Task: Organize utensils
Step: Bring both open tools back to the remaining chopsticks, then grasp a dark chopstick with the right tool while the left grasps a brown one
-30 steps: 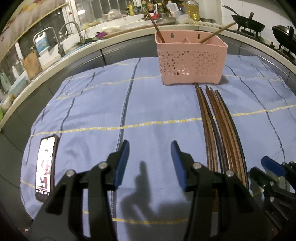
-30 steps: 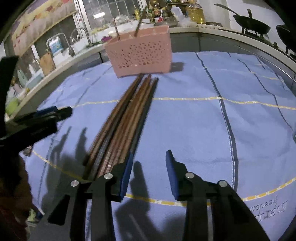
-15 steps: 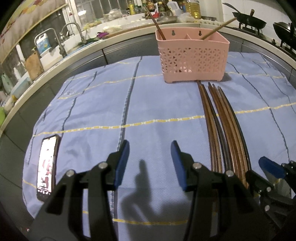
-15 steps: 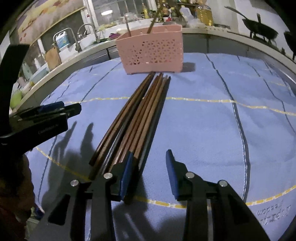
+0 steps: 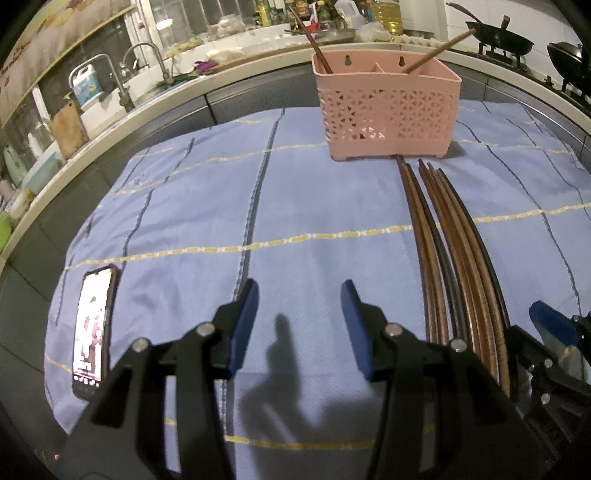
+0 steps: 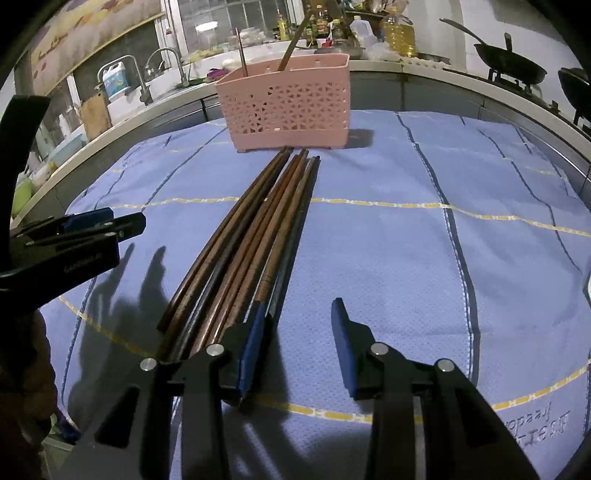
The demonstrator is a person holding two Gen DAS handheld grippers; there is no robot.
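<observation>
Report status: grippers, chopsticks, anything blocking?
Left gripper open, empty. Right gripper open beside chopstick bundle on cloth. Two chopsticks already in pink basket. Path clear; phone far left.

A lit-up phone (image 5: 92,328) is laid near the edge of a blue checked cloth (image 5: 303,206) spread over the counter (image 5: 184,107). Sink taps (image 5: 147,70), oil bottles (image 6: 399,35) and a wok (image 6: 509,70) are seen behind.

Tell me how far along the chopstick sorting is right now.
Barely started. Two chopsticks already stand in the pink basket. Nothing is in hand: both the left tongs and right tongs are open and empty. Left to do: the whole bundle of chopsticks lying on the blue cloth.
</observation>
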